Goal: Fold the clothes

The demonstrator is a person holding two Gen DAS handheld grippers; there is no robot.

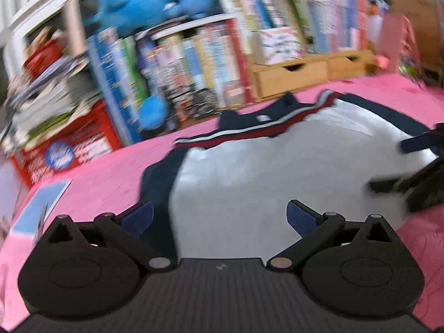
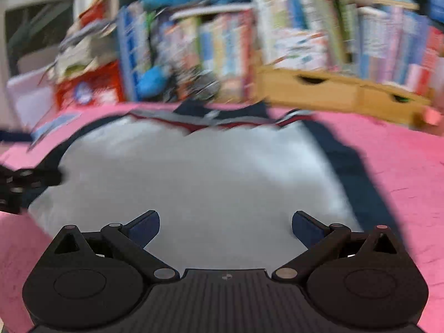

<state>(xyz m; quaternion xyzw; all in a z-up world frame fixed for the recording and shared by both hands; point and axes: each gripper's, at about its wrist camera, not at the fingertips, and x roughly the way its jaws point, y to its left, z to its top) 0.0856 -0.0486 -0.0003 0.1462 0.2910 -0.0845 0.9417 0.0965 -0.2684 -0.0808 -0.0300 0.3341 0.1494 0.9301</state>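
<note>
Your left gripper (image 1: 219,217) hangs low over the near left edge of the shirt (image 1: 249,172), its jaws spread wide with nothing between them. The shirt, white in the body with navy sides and a red, white and navy band near the collar, lies spread on the pink cloth (image 1: 91,177) in front of the bookshelf (image 1: 194,63), collar end toward the books. Both views are smeared by motion, so fine creases cannot be read. Your right gripper (image 2: 226,224) sits over the near hem on the right, jaws likewise released and empty. As it lies, the navy strips down both sides could be sleeves already turned in or simply side panels; you cannot tell which. Either way, any grasp calls for both grippers to pinch matching points of the fabric edge so the cloth lifts evenly.
</note>
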